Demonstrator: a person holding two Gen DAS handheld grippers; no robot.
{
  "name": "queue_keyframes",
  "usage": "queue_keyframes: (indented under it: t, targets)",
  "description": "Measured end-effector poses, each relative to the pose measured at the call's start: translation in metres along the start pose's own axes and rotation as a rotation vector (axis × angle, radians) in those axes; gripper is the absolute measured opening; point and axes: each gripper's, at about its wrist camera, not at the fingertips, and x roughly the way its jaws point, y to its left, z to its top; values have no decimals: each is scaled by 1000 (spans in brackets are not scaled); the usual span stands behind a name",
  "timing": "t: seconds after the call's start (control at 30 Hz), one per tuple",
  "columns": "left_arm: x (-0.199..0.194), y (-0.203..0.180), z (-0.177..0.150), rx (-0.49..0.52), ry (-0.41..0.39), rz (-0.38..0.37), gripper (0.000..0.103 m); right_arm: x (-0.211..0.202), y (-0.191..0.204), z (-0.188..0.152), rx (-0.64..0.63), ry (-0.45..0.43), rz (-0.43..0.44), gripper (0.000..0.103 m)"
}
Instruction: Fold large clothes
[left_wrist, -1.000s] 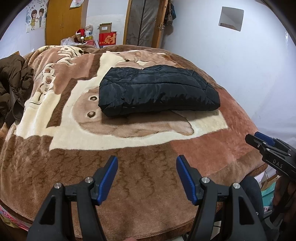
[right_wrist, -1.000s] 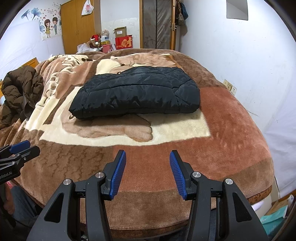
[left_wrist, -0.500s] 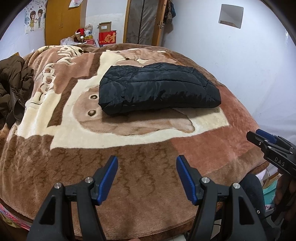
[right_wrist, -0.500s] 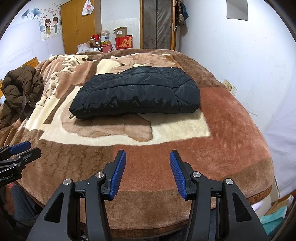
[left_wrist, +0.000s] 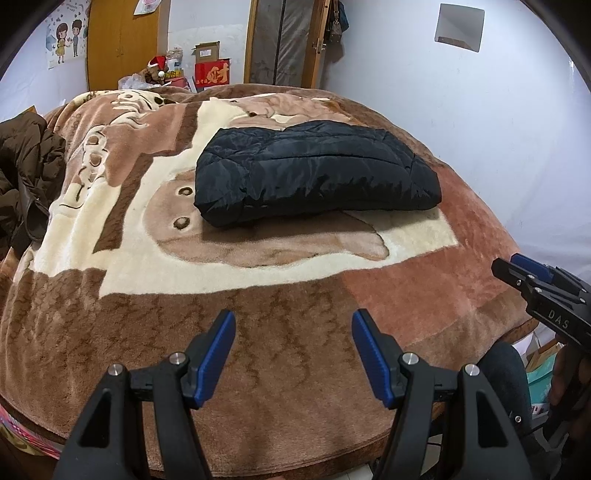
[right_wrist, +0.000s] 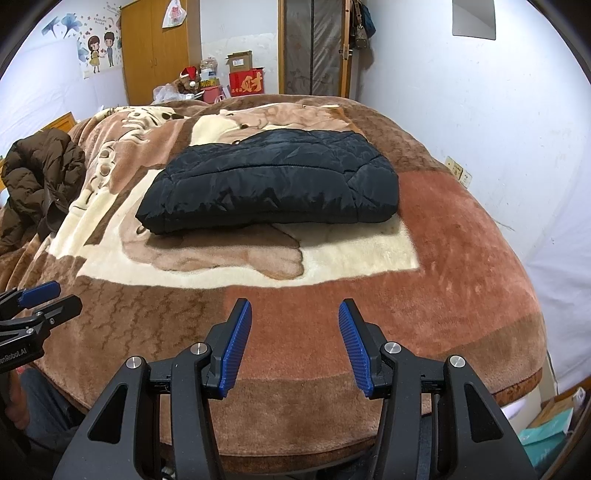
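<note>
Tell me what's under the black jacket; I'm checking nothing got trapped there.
The folded black jacket lies on the brown and cream blanket, over its animal print. Nothing sticks out at its near edge; whatever lies beneath its middle is covered.

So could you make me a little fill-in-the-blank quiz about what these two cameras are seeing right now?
1. The folded jacket lying in the middle of the blanket is ____ in colour.
2. The jaws of the left hand-held gripper are ____, with nothing between them.
3. The right hand-held gripper is holding ____.
4. A crumpled ____ coat lies at the left edge of the bed.

Missing words: black; open; nothing; brown
</note>
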Motion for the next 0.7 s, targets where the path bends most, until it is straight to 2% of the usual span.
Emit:
queue_keyframes:
  t: [0.33,0.7]
  targets:
    - [3,-1,-3,29,18,-3,67,2,0,-2,0,2,-4,50]
    - [-1,-2,-4,16,7,-9,67,1,-5,-3,1,-5,-8,50]
